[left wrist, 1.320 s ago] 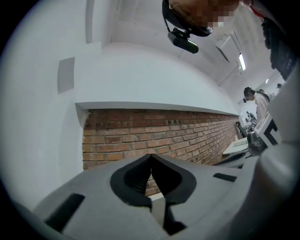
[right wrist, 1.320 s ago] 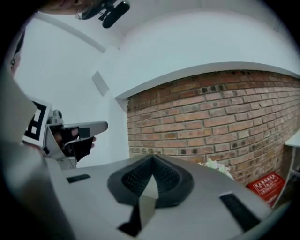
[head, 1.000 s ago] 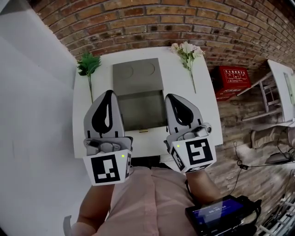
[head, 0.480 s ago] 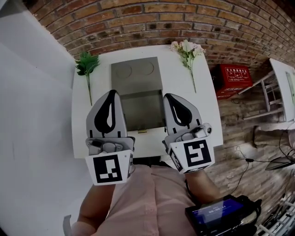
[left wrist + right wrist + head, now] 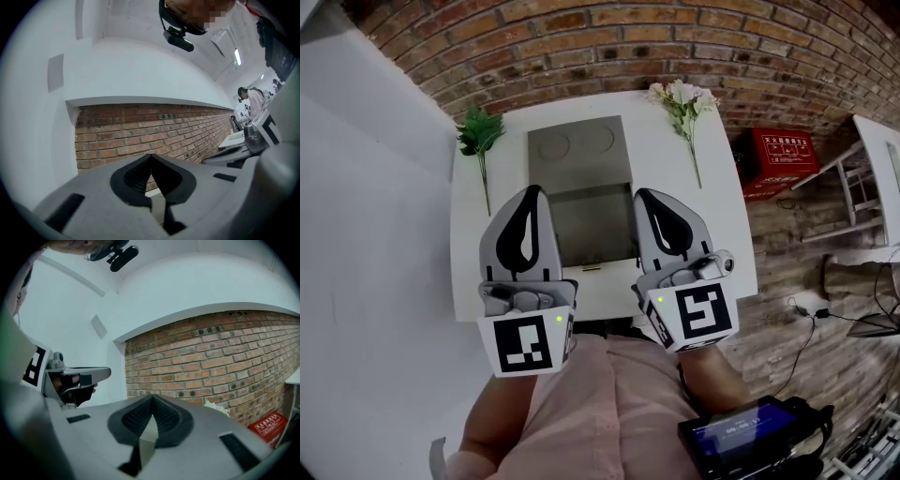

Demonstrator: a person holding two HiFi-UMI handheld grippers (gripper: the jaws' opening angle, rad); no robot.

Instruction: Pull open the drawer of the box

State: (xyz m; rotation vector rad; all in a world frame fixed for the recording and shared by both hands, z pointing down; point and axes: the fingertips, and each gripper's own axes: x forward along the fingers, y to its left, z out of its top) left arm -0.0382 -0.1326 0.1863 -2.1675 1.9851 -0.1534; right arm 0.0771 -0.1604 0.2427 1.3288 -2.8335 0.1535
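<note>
Box: a grey box point(image 5: 577, 148) sits in the middle of the white tabletop point(image 5: 717, 225). Its back is toward the brick wall point(image 5: 675, 37), and two faint round marks show on its lid.
Drawer: the drawer point(image 5: 598, 220) stands pulled out from the box's 6 o'clock side, toward the person, with its grey inner floor in plain view.
Handle: a small brass-coloured handle point(image 5: 592, 268) sits on the drawer's front, close to the tabletop's near edge.
Left hand-held gripper: the left hand-held gripper point(image 5: 532, 189) appears at the drawer's 9 o'clock with its tip aimed at 12 o'clock, overlapping the drawer's left wall in the head view. Its jaws are pressed together with nothing between them. Its own view looks along the joined tips point(image 5: 150, 155) at the brick wall.
Right hand-held gripper: the right hand-held gripper point(image 5: 643, 195) appears at the drawer's 3 o'clock, also aimed at 12 o'clock, over the drawer's right wall. Its jaws meet tip to tip point(image 5: 151, 397) and carry nothing.
Drawer versus grippers: the open drawer lies between the two, and the handle lies between their bodies, toward 6 o'clock from the tips. I cannot tell whether either gripper touches the drawer.
Green sprig: a green sprig point(image 5: 478, 131) lies at the box's 10 o'clock.
Flower stem: a flower stem point(image 5: 682, 101) lies at the box's 2 o'clock.
Red crate: a red crate point(image 5: 780, 157) stands on the floor at 3 o'clock, beyond the tabletop.
Person: a pink shirt point(image 5: 600, 403) shows at 6 o'clock, and a dark device point(image 5: 750, 436) at 5 o'clock.
</note>
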